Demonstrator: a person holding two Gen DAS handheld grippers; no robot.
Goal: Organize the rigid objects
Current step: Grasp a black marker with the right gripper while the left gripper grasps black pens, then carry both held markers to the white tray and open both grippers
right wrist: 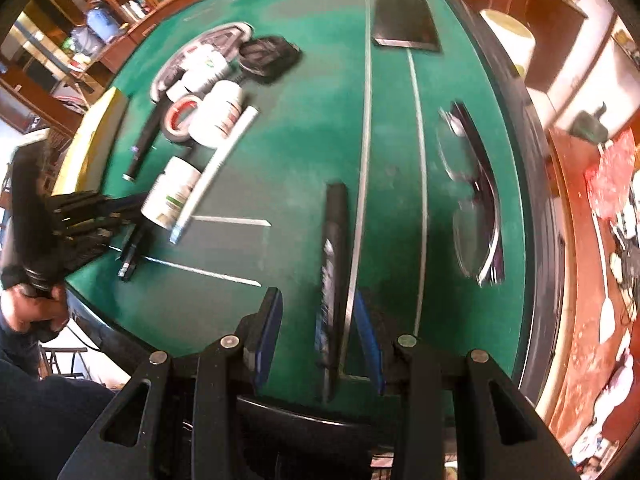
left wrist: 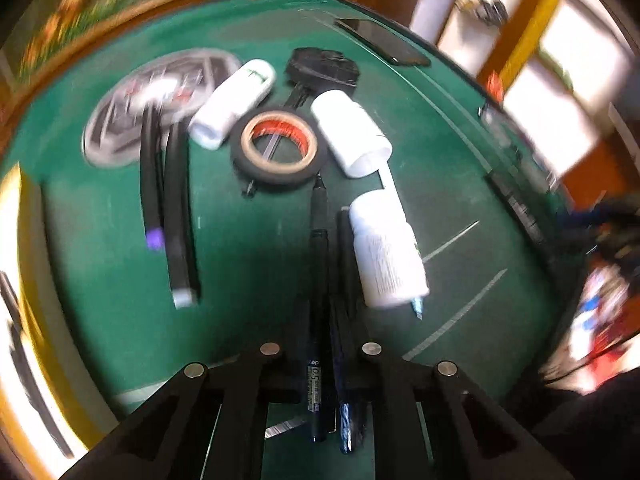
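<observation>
Tape roll and white bottles — crowding the clamped pens.

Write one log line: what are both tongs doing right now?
left tongs: shut on pen | right tongs: open around marker | bottles on table

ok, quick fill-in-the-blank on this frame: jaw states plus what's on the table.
1. The left gripper has its jaws ___ on a black pen.
2. The right gripper has its jaws ___, with a dark marker lying between them, clear of both pads.
3. ___ white bottles lie on the green table.

Missing words: shut; open; three
</observation>
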